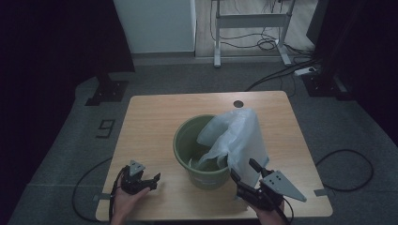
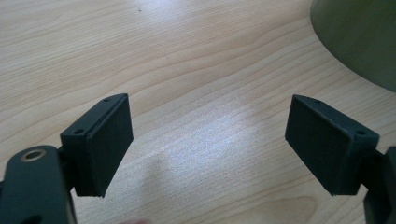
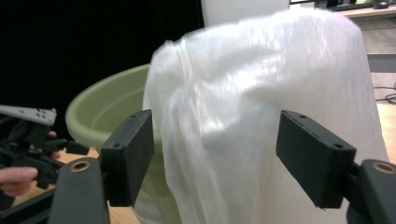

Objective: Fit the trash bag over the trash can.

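Translucent white plastic bag point(image 1: 233, 136) draped over green bucket point(image 1: 187, 140) rim, seemingly crumpled, both hand-held grippers open

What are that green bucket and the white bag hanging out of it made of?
The green bucket looks like moulded plastic: smooth, matte, one even olive colour, with a rolled rim. The white bag seems to be thin plastic film: translucent, crinkled and faintly glossy, draped over the rim. The table looks like pale wood-grain laminate.
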Demonstrator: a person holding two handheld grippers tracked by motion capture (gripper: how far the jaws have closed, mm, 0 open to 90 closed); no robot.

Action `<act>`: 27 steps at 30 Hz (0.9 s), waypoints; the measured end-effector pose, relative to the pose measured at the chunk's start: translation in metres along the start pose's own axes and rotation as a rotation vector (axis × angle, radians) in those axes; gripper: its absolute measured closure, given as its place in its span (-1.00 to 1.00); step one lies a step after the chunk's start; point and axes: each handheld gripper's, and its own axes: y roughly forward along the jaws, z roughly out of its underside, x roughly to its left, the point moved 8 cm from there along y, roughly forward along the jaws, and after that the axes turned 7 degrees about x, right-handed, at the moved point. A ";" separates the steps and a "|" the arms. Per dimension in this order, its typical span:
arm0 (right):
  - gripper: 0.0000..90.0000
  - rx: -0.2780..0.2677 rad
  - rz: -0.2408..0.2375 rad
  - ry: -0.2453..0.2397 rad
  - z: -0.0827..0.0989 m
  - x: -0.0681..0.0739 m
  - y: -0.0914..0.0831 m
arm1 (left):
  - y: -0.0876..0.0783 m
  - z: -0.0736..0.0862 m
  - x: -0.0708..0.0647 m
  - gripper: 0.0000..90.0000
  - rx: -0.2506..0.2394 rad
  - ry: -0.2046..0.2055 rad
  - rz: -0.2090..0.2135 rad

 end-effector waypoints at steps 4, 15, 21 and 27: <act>-0.44 0.017 0.013 0.007 0.015 0.002 0.003 | 0.001 0.001 0.000 -0.67 0.004 0.003 -0.001; -0.21 0.150 0.144 -0.013 0.063 -0.022 0.028 | 0.002 0.003 0.002 -0.67 0.007 -0.004 -0.002; 0.73 0.186 0.236 -0.035 0.074 -0.057 0.025 | 0.001 0.002 0.003 -0.67 0.004 -0.005 -0.004; 0.96 0.082 0.339 -0.026 0.043 -0.095 -0.003 | -0.001 0.000 0.002 -0.66 -0.005 -0.005 -0.006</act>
